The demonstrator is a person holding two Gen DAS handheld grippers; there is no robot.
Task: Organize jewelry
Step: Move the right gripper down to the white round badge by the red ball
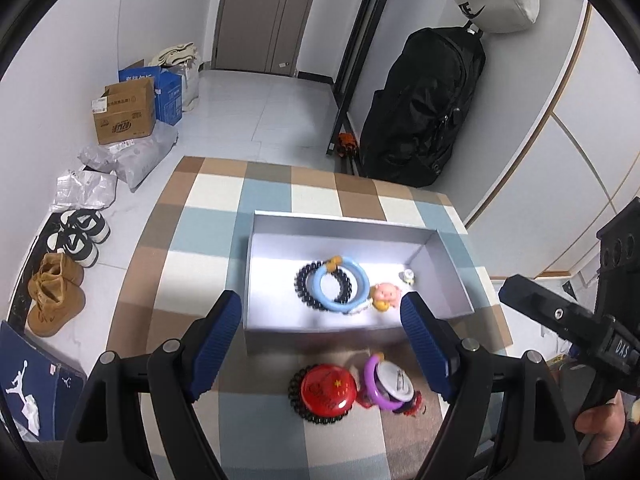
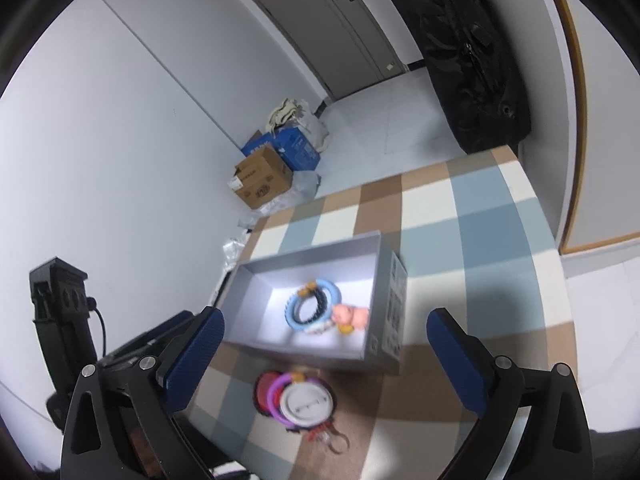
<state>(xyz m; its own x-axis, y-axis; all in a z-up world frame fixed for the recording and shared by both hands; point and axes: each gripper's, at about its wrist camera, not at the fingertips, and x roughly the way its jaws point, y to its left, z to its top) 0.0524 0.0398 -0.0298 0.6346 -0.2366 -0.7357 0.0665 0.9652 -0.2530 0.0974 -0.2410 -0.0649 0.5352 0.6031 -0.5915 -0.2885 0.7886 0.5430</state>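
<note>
A grey open box (image 1: pixel 344 228) (image 2: pixel 390 300) stands on the checked tablecloth. Inside lie a blue ring (image 1: pixel 341 283) (image 2: pixel 294 312) over a black bead bracelet (image 1: pixel 304 280), a pink pig charm (image 1: pixel 385 294) (image 2: pixel 352 317) and a small white piece (image 1: pixel 408 276). In front of the box lie a red round badge (image 1: pixel 328 390), a purple ring (image 1: pixel 374 384) (image 2: pixel 276 394) and a white round badge (image 1: pixel 394 378) (image 2: pixel 306 402). My left gripper (image 1: pixel 322 336) is open above them. My right gripper (image 2: pixel 324 354) is open, also above them, and shows at the right in the left wrist view (image 1: pixel 560 320).
The table (image 1: pixel 208 216) has a checked brown, blue and white cloth. On the floor at the left are cardboard boxes (image 1: pixel 126 110), plastic bags and shoes (image 1: pixel 56 292). A black bag (image 1: pixel 420 104) stands behind the table by a metal rack.
</note>
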